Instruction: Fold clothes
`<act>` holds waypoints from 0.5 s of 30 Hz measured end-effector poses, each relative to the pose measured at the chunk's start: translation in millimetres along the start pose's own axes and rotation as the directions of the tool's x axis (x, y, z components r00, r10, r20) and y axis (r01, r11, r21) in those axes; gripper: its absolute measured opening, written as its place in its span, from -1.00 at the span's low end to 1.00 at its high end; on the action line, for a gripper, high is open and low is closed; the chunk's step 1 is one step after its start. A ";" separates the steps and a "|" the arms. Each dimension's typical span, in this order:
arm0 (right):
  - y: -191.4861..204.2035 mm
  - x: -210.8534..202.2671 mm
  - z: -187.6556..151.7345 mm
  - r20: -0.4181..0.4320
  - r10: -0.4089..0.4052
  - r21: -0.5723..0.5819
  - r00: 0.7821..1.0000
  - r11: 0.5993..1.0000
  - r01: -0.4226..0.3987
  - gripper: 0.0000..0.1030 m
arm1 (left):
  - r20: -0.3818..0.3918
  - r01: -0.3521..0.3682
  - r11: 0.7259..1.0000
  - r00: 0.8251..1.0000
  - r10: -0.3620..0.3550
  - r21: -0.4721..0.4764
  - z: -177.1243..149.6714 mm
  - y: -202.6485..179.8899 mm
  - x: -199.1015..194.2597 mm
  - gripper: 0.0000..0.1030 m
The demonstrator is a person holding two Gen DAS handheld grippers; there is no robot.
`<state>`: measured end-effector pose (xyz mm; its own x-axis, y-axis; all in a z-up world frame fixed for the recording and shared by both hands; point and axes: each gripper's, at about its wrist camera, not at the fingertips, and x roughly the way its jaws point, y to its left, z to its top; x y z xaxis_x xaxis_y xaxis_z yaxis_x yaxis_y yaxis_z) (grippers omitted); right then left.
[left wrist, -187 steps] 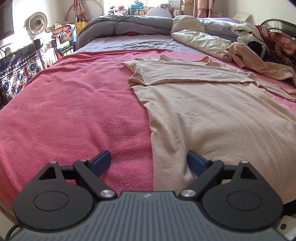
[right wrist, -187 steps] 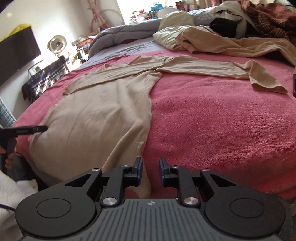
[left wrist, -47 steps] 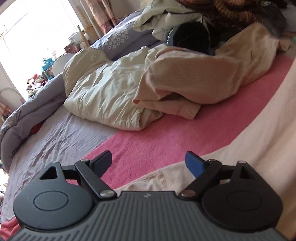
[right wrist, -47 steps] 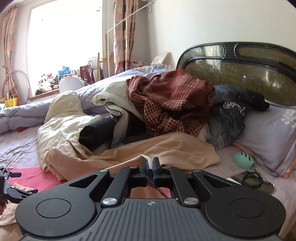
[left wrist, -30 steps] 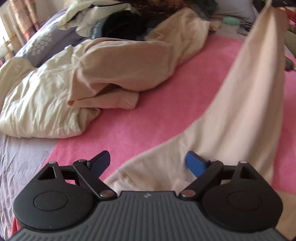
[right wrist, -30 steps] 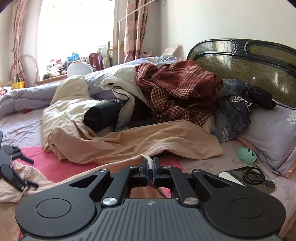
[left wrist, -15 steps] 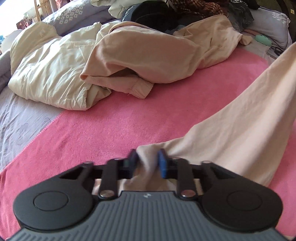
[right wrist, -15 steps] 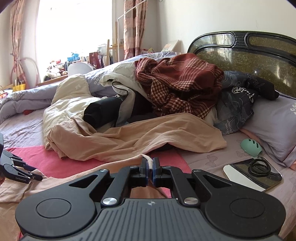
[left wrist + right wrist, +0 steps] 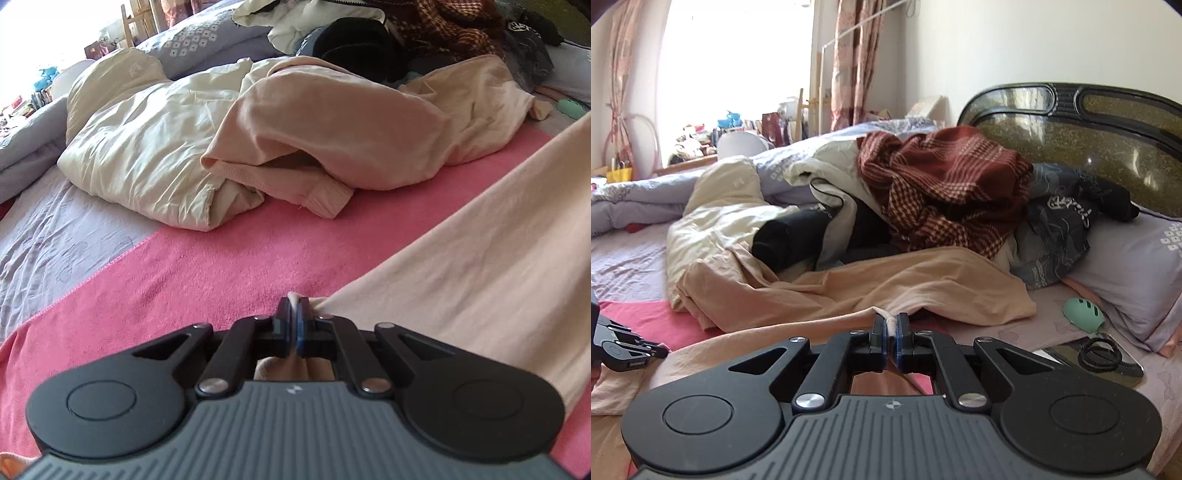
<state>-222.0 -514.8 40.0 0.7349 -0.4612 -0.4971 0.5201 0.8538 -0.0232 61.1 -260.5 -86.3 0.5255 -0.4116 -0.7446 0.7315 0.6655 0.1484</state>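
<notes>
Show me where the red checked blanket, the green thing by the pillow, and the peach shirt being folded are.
red checked blanket point(image 9: 945, 184), right wrist view, middle of the heap.
green thing point(image 9: 1084, 314), right wrist view, its top.
peach shirt point(image 9: 480, 266), left wrist view, stretched panel.

Left gripper point(image 9: 294, 314) black linkage arms, blue pads, silver screws, ribbed grey body

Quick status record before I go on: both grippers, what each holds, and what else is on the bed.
left gripper: shut on beige garment
right gripper: shut on another edge of the same garment
surface: pink blanket
behind: cream bedding, heap of unfolded clothes with red checked cloth
fold: not yet made
</notes>
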 end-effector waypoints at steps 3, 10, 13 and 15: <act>-2.8 3.9 -5.5 -0.027 -0.015 0.016 1.000 1.000 0.016 -0.89 | 0.006 -0.004 0.999 1.000 0.004 -0.046 2.2 3.3 2.3 -1.00; -4.8 6.1 -13.9 -0.062 -0.026 0.020 0.998 0.999 0.027 -0.89 | 0.036 -0.052 0.981 0.998 0.060 -0.186 15.2 24.7 -3.9 -0.98; -4.9 9.3 -11.8 -0.070 -0.028 0.026 0.997 0.999 0.030 -0.89 | 0.074 -0.026 0.921 0.995 0.059 -0.388 24.6 59.8 -16.5 -0.98; -4.7 11.5 -8.8 -0.075 -0.026 0.028 0.997 0.999 0.028 -0.89 | 0.095 -0.010 0.934 0.994 0.048 -0.358 25.8 64.9 -32.5 -0.98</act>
<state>-219.8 -522.0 26.8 0.6866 -0.4636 -0.5600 0.5524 0.8335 -0.0128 102.7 -220.0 -35.7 0.5990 -0.4369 -0.6711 0.5217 0.8487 -0.0868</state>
